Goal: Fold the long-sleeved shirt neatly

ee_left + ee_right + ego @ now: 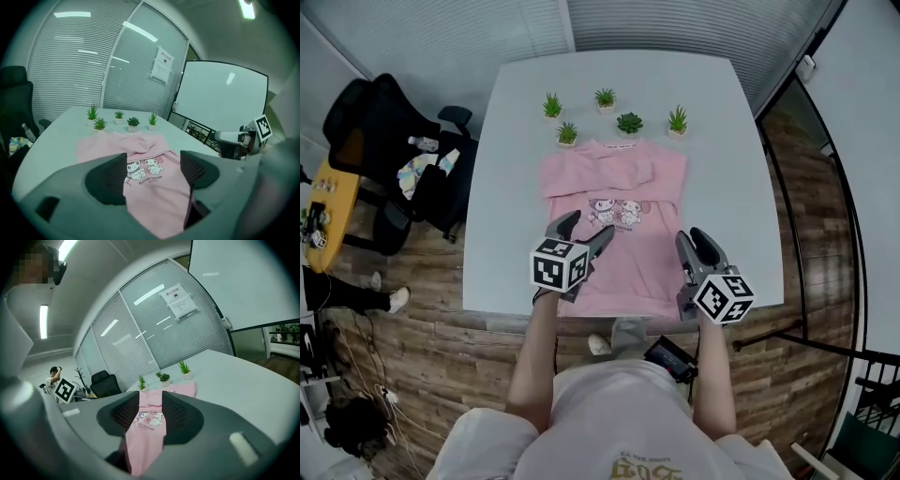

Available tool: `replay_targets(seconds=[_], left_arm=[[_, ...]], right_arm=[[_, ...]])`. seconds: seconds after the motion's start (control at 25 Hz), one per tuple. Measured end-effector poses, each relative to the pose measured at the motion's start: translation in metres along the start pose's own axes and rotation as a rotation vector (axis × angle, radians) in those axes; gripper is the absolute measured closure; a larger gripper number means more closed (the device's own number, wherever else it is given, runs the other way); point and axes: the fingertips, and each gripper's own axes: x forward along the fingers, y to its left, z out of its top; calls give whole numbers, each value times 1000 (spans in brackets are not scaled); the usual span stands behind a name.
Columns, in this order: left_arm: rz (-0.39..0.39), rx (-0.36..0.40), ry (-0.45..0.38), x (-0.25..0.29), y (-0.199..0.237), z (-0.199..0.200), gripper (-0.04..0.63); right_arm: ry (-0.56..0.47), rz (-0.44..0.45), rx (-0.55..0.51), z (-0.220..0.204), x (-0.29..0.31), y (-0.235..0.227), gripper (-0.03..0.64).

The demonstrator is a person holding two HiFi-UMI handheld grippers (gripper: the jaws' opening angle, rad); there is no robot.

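Note:
A pink long-sleeved shirt point(619, 187) with a cartoon print lies flat on the white table point(727, 141), collar to the far side. Both sleeves are folded in across its chest, and its hem sits at the near edge. My left gripper point(589, 227) hovers over the shirt's near left part, jaws wide apart with nothing pinched. In the left gripper view point(153, 171) the shirt point(150, 180) shows through the gap. My right gripper point(694, 236) hangs over the near right corner. Its jaws point(151, 411) stand apart, and the shirt point(149, 427) fills the narrow gap.
Several small potted plants point(606, 97) stand in a row just beyond the collar. A black office chair point(394, 159) with clutter is left of the table. Glass walls with blinds point(75, 70) lie beyond. The person stands at the near edge.

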Motion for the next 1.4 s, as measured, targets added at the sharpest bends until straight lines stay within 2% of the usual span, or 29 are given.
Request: replay_targets(seconds=[0.16, 0.6, 0.76, 0.92, 1.2, 1.4], left_arm=[[25, -30, -46, -25, 5, -9, 232], [20, -31, -45, -66, -1, -47, 232], [20, -100, -66, -76, 3, -59, 244], [21, -91, -19, -84, 6, -81, 256], [-33, -124, 95, -95, 9, -135, 262], [-88, -77, 170, -101, -8, -167, 279]], right_arm=[[-1, -4, -8, -10, -17, 12, 471], [59, -17, -55, -50, -48, 29, 469], [107, -33, -47, -76, -51, 21, 468], [155, -41, -49, -99, -55, 19, 465], [250, -67, -65, -144, -69, 0, 463], [303, -44, -90, -165, -77, 4, 463]])
